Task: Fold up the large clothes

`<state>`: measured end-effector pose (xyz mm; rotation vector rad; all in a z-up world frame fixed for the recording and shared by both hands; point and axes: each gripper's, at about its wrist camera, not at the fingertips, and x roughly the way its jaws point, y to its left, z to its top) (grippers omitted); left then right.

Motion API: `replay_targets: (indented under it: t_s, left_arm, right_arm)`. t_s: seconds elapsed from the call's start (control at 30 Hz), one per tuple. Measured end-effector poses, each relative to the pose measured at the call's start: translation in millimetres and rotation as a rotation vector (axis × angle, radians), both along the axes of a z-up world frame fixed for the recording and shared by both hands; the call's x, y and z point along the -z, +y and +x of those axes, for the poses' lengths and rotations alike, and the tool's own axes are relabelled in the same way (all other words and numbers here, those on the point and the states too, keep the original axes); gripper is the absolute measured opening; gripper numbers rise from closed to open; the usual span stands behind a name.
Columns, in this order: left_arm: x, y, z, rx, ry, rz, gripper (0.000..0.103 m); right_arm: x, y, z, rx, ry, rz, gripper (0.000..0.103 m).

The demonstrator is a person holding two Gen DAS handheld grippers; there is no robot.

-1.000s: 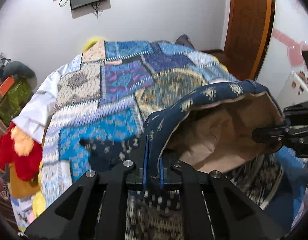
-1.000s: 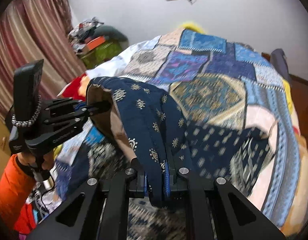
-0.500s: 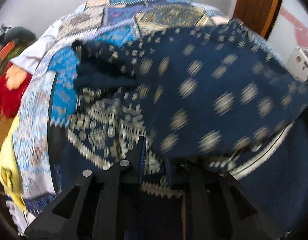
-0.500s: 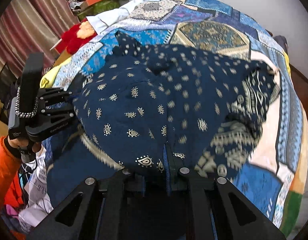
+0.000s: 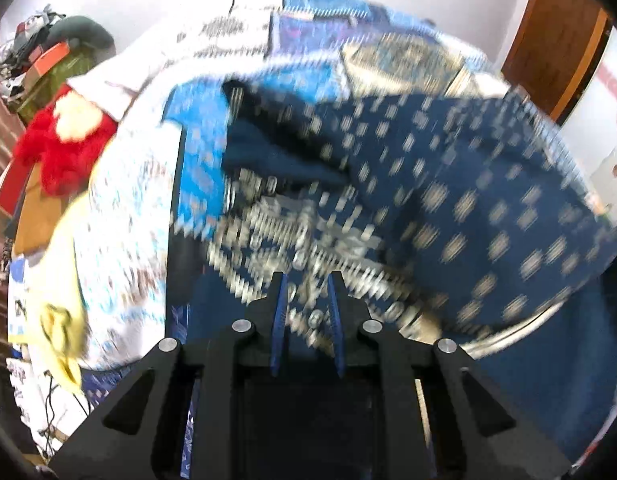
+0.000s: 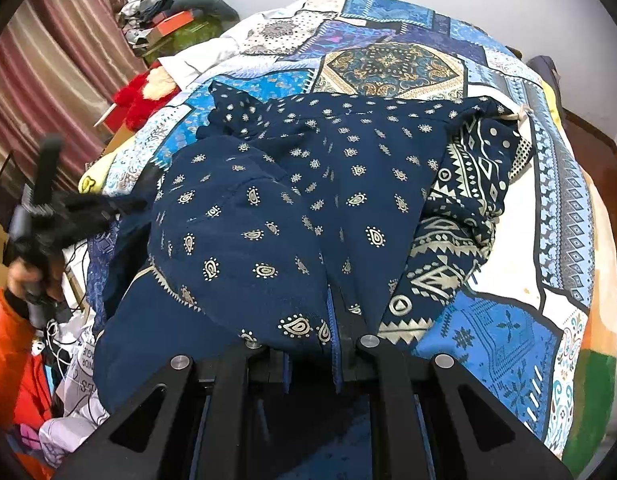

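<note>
A large navy garment with gold paisley print and a geometric border lies folded over on the patchwork bed quilt. It also shows, blurred by motion, in the left wrist view. My left gripper has its fingers apart with nothing between them, just off the garment's near left edge; it also shows at the left of the right wrist view. My right gripper is shut on the garment's near edge, the cloth draped over its fingers.
A red plush toy and piled boxes and clothes lie left of the bed by a striped curtain. A wooden door stands at the far right. Cables and bags lie below the bed's near left corner.
Both grippers brought the raised garment edge down and laid it over the rest on the bed. My left gripper has opened and let go; the right still grips.
</note>
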<state>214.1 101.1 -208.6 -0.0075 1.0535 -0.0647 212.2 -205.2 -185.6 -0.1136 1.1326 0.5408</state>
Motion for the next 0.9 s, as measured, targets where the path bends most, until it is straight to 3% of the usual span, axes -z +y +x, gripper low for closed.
replay_targets:
  t_s: [0.03, 0.13, 0.17, 0.27, 0.33, 0.47, 0.5, 0.73, 0.9]
  left_arm:
    - [-8.8, -4.0, 2.8, 0.01, -0.014, -0.01, 0.022]
    - [-32.8, -28.3, 15.1, 0.051, -0.059, -0.067, 0.046]
    - [-35.3, -35.5, 16.9, 0.065, -0.066, -0.091, 0.05]
    - [-31.0, -66.3, 28.9, 0.127, -0.046, -0.146, 0.05]
    - [-8.3, -91.3, 35.2, 0.166, 0.014, -0.15, 0.05]
    - [41.4, -121.0, 38.4, 0.213, 0.097, -0.011, 0.052]
    - [48.2, -124.2, 35.1, 0.214, 0.072, 0.002, 0.052]
    - [41.5, -121.1, 28.9, 0.207, 0.066, 0.022, 0.052]
    - [24.2, -99.8, 12.9, 0.205, 0.052, 0.037, 0.053]
  right_arm:
    - [0.7, 2.2, 1.1, -0.002, -0.001, -0.006, 0.011]
    - [2.6, 10.8, 3.0, -0.006, -0.003, -0.023, 0.011]
    - [3.0, 12.8, 3.4, -0.007, -0.001, -0.028, 0.011]
    - [3.1, 15.7, 4.3, -0.008, 0.001, -0.035, 0.011]
    - [3.1, 14.7, 3.8, -0.009, 0.003, -0.036, 0.011]
    - [-1.7, 9.3, -0.3, -0.019, 0.006, -0.036, 0.011]
    - [-3.7, 7.2, -2.1, -0.026, 0.008, -0.035, 0.011]
    - [-24.9, -13.2, -22.2, -0.074, -0.02, -0.053, 0.011]
    - [-41.0, -40.2, -19.4, -0.016, -0.047, -0.072, 0.011]
